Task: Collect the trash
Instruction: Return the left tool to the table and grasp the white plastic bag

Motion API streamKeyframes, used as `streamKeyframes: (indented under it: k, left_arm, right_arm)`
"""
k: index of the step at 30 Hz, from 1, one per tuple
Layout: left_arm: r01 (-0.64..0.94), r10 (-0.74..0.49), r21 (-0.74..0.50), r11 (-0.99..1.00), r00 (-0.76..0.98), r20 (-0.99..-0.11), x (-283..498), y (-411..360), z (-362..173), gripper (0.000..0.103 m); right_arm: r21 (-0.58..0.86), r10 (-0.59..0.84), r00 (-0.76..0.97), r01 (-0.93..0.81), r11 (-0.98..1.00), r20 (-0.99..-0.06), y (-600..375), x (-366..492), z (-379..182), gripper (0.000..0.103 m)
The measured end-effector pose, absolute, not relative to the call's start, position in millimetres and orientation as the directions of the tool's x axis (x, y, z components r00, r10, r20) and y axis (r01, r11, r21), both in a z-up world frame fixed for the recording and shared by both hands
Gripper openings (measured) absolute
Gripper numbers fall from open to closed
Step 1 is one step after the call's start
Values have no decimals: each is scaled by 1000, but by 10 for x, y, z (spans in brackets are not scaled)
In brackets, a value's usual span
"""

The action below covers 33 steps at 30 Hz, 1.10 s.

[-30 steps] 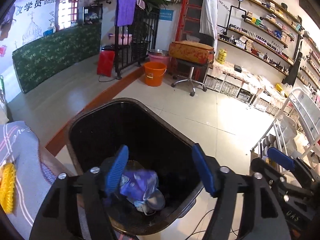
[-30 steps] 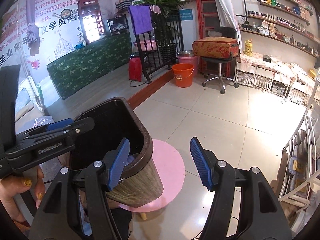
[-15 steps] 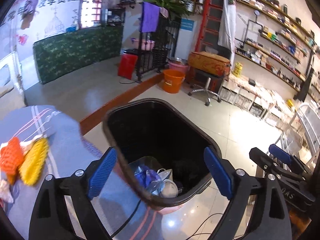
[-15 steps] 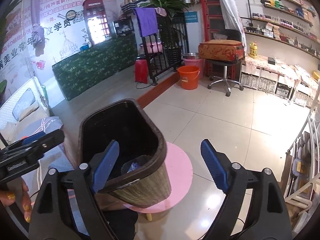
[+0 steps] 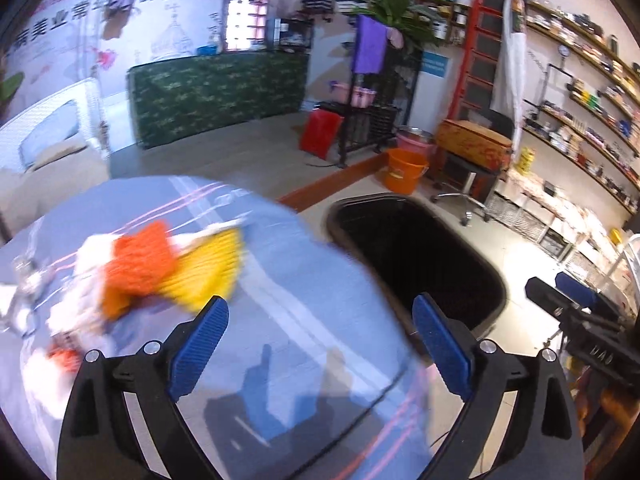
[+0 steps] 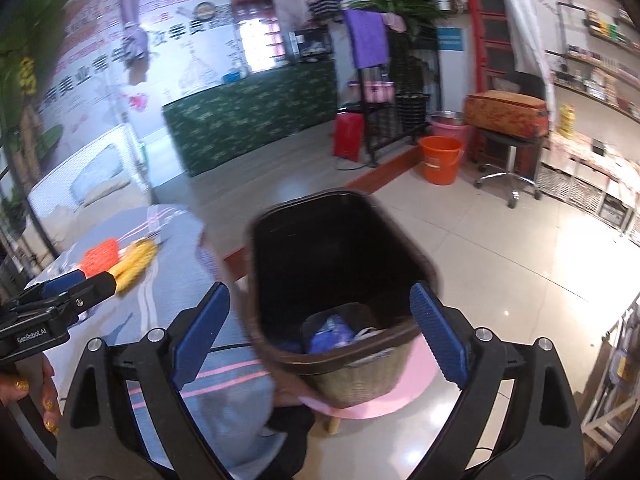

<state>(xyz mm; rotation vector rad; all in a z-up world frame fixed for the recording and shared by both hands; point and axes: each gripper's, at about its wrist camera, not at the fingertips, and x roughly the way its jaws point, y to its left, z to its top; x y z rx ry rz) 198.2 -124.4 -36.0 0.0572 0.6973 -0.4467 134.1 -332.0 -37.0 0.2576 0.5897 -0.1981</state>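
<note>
Blue-grey cloth (image 5: 304, 292): covers the table; pink and white stripes.
Left gripper (image 5: 320, 344): jaws spread wide, nothing between the pads; hangs over the cloth.
Right gripper (image 6: 320, 332): jaws spread wide, empty; hangs above the bin.
Trash bin (image 6: 360, 376): dark rim, woven wall; stands on a pink stool (image 6: 404, 388) beside the table.
Binned trash (image 6: 332, 334): blue and white scraps at the bottom.
Remaining trash (image 5: 168, 268): orange, yellow and white pieces, blurred, on the cloth.
</note>
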Motion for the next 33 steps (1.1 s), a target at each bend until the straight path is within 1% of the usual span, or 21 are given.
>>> streamKeyframes:
  k: [7,11,16,21,23,25,27,28,29,30,31,33]
  left_arm:
    - [290,-259,-63,955,710,-655,1947,-425,-386,92]
    - [239,-194,-27,971,715,-672,1957,-91,-402,93]
    - [226,-169,-13,974,687,-707,2102,324,-478,93]
    - [229,-159,-13,973,635,-756,2291,523,-665,91]
    - [232,-156,-13,973,612,-775,2339,572,-755,87]
    - [242,-152,-2,970,601,-785,2344,578,-820,78]
    - [245,-152,-2,969,598,-787,2320,588,-859,67]
    - [249,-160,-8,969,597,-786,2307,592,-863,60]
    - [252,-168,-16,968,596,-785,2295,593,-862,57]
    - [253,-170,-18,967,596,-785,2282,583,-865,50]
    - [254,-170,-16,967,597,-784,2254,571,-862,41]
    - [263,-185,-26,964,603,-776,2189,550,-844,30]
  right_arm:
    - [179,6,815,120,977,-579,-2801,1484,-372,90]
    - [172,55,812,57,983,-581,-2563,1557,-344,90]
    - [172,106,804,-5,985,-585,-2306,1612,-309,90]
    - [162,128,796,-38,986,-592,-2109,1633,-268,90]
    - [152,130,793,-48,987,-595,-2057,1632,-258,90]
    - [145,129,792,-52,988,-597,-2008,1646,-249,90]
    - [142,128,788,-52,989,-602,-1973,1666,-252,90]
    - [141,129,786,-53,989,-605,-1965,1680,-254,90]
    - [140,132,781,-57,988,-610,-1935,1711,-261,90]
    - [142,137,777,-62,988,-614,-1918,1730,-267,90]
    - [144,142,773,-66,987,-618,-1898,1750,-272,90]
    - [143,148,770,-75,987,-621,-1854,1779,-274,90]
